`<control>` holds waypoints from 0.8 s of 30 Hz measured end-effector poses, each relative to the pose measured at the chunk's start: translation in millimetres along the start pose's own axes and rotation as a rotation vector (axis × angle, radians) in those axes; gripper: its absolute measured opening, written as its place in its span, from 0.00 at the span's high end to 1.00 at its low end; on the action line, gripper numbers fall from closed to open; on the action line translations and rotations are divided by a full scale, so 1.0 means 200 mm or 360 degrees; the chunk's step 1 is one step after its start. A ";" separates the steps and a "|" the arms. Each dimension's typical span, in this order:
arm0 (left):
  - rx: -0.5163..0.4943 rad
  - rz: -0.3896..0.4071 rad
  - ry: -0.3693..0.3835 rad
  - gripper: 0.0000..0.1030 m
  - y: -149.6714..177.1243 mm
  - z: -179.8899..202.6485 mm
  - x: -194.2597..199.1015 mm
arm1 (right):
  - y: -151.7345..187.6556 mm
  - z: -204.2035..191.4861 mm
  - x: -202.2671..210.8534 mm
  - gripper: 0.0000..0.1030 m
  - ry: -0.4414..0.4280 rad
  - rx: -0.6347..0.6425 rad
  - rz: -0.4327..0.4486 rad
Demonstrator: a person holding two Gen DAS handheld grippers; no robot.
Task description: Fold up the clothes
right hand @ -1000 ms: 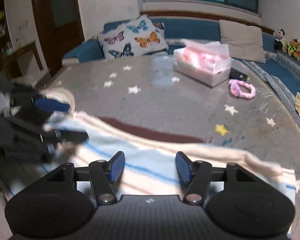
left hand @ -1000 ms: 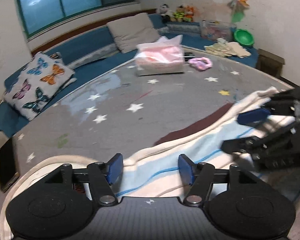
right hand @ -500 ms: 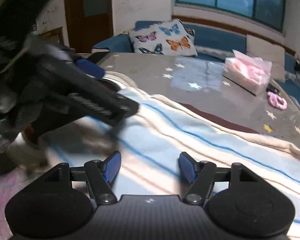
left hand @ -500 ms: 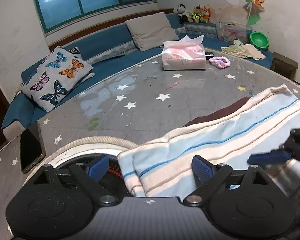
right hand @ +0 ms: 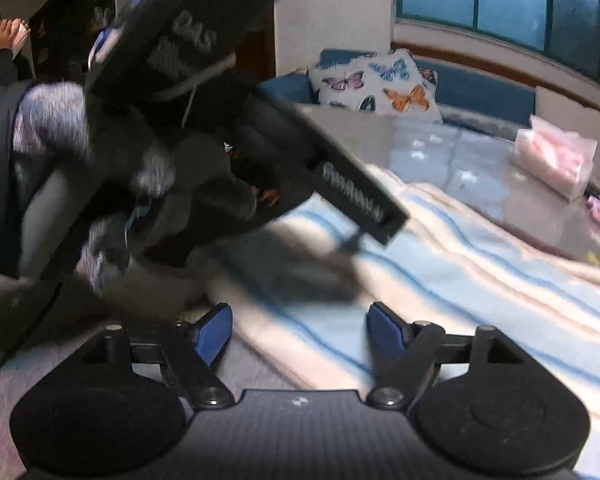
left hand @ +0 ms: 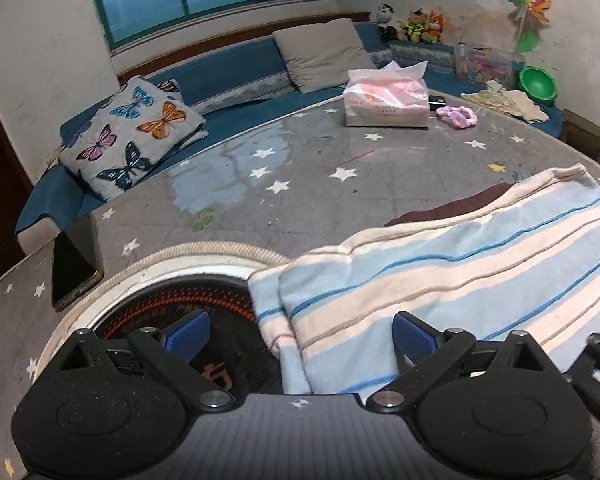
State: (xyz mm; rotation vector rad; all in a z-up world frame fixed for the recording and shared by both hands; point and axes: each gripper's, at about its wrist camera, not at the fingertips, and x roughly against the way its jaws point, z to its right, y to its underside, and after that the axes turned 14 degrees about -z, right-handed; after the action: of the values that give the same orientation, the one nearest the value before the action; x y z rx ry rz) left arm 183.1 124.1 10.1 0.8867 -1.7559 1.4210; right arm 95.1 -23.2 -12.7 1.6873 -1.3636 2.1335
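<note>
My left fingers (left hand: 300, 330) have just been opening and are spread wide, holding nothing, with the near end of the folded striped cloth (left hand: 440, 276) lying between them on the grey starry worktop (left hand: 300, 200). My right fingers (right hand: 300, 330) have been opening too and grip nothing; the cloth lies under them. A pink tissue pack (left hand: 386, 106) sits far away.
</note>
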 end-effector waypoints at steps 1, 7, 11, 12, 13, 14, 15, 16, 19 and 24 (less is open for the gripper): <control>0.0001 0.0000 -0.0002 0.02 0.01 0.00 0.00 | 0.01 0.00 0.02 0.25 -0.0006 -0.0008 0.0005; 0.0002 0.0016 0.0001 0.01 0.08 0.03 0.03 | 0.17 0.15 0.18 0.25 -0.0008 -0.0227 0.0057; -0.0038 0.0024 -0.0040 0.00 0.11 0.07 0.02 | 0.30 0.28 0.26 0.25 0.0102 -0.0355 0.0064; -0.0042 0.0021 -0.0042 0.00 0.12 0.08 0.02 | 0.33 0.33 0.28 0.25 0.0135 -0.0396 0.0061; -0.0041 0.0018 -0.0043 0.00 0.12 0.08 0.01 | 0.36 0.37 0.30 0.25 0.0169 -0.0436 0.0058; -0.0038 0.0016 -0.0049 0.00 0.13 0.08 0.01 | 0.39 0.41 0.32 0.25 0.0202 -0.0476 0.0054; -0.0036 0.0014 -0.0056 0.00 0.13 0.08 0.01 | 0.43 0.47 0.34 0.25 0.0240 -0.0528 0.0052; -0.0033 0.0012 -0.0057 0.00 0.13 0.08 0.01 | 0.47 0.51 0.36 0.25 0.0270 -0.0573 0.0052; -0.0026 0.0005 -0.0065 0.00 0.15 0.07 0.01 | 0.56 0.63 0.43 0.25 0.0321 -0.0678 0.0063; -0.0001 -0.0010 -0.0054 0.00 0.15 0.03 0.01 | 0.59 0.73 0.52 0.24 0.0338 -0.0764 0.0080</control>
State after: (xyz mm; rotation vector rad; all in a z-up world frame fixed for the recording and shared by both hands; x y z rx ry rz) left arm 155.6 123.2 -4.1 0.9198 -1.7770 1.4091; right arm 96.5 -237.6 2.7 1.2201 -1.6885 1.7506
